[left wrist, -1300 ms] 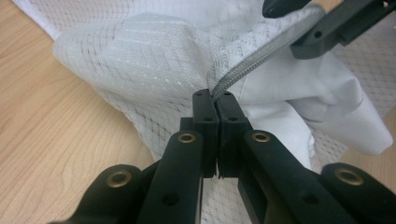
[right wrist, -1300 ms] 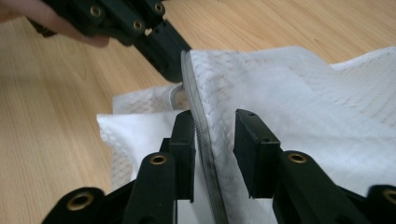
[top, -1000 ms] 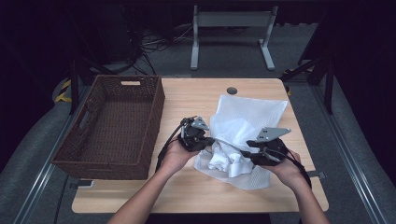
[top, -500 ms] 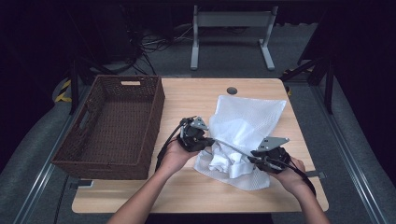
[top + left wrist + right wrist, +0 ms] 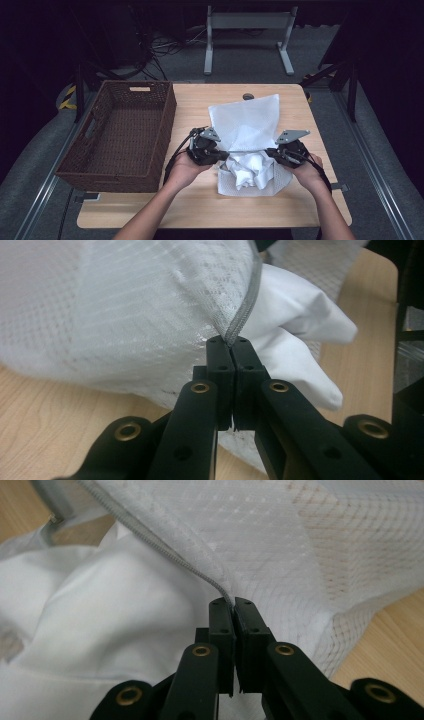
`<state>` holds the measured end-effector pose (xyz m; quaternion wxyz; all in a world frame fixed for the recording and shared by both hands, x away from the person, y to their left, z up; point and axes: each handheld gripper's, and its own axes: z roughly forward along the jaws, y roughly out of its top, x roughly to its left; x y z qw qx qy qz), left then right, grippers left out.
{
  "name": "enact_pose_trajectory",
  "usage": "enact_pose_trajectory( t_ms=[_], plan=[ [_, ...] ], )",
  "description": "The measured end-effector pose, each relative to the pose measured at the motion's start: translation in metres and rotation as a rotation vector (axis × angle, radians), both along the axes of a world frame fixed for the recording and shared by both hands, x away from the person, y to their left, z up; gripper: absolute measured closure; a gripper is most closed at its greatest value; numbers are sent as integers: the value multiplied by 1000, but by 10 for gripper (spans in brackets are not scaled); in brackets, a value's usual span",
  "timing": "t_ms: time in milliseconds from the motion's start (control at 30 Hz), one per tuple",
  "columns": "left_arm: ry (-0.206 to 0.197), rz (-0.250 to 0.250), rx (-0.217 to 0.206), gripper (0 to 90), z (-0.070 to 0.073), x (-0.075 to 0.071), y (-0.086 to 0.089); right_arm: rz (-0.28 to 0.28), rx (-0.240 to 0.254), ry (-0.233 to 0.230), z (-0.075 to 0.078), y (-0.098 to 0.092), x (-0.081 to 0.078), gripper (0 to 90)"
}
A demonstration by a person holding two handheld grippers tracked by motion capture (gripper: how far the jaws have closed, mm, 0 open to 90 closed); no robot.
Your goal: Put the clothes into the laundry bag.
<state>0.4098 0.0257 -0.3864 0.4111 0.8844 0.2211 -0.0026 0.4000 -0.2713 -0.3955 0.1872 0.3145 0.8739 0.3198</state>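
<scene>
Your left gripper (image 5: 232,347) is clamped on the grey zipper edge (image 5: 245,310) of the white mesh laundry bag (image 5: 250,125), and your right gripper (image 5: 232,605), its jaws having just been closing, now pinches the same edge at the bag's right side. The bag lies on the table (image 5: 200,210), right of the wicker basket (image 5: 120,135), mouth toward you. White clothing (image 5: 247,167) sits in the stretched mouth, bulging from it; pushing it fully in and zipping appear left.
</scene>
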Motion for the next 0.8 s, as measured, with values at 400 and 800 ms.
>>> enact_pose_trajectory(
  t_ms=[400, 800],
  plan=[
    [36, -56, -16, 889, -4, -7, -11, -12, 70, 22, -5, 11, 41, 799],
    [41, -45, -15, 889, -6, -6, -11, 36, 146, 50, 23, -2, -19, 401]
  ],
)
